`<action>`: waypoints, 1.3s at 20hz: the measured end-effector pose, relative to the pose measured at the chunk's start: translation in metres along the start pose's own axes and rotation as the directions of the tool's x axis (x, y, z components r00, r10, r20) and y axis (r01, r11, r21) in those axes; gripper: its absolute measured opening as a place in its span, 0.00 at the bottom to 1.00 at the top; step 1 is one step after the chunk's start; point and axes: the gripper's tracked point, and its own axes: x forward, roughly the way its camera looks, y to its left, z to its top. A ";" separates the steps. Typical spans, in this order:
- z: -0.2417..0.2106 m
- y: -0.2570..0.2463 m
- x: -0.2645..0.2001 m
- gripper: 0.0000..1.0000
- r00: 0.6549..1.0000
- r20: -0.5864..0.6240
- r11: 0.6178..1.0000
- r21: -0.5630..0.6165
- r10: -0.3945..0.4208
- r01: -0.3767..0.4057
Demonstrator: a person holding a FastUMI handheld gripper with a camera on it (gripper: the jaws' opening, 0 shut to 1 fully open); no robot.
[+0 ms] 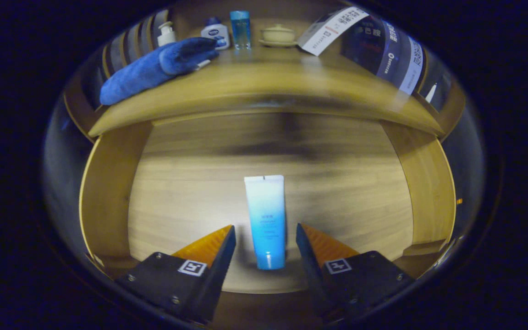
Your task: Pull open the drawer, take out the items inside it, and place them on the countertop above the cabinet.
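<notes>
Gripper view: drawer (108, 201) open, tube (266, 220) lying flat on its floor at lower centre of frame. Gripper (266, 240) fingers apart, straddling the tube's near end, neither touching. Tube's long axis runs straight ahead, parallel to the fingers. Bare floor both sides; drawer walls well off. Countertop (268, 87) above, upper frame, open room right of towel (154, 68)
</notes>
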 end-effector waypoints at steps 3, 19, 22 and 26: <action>0.006 0.000 0.025 0.45 0.999 -0.006 0.996 0.080 0.044 -0.044; 0.066 0.004 -0.080 0.39 0.842 0.506 0.960 0.089 0.186 -0.265; 0.087 -0.005 -0.109 0.39 0.794 0.592 0.976 0.050 0.141 -0.210; 0.112 -0.008 -0.113 0.39 0.777 0.622 0.991 0.015 0.094 -0.132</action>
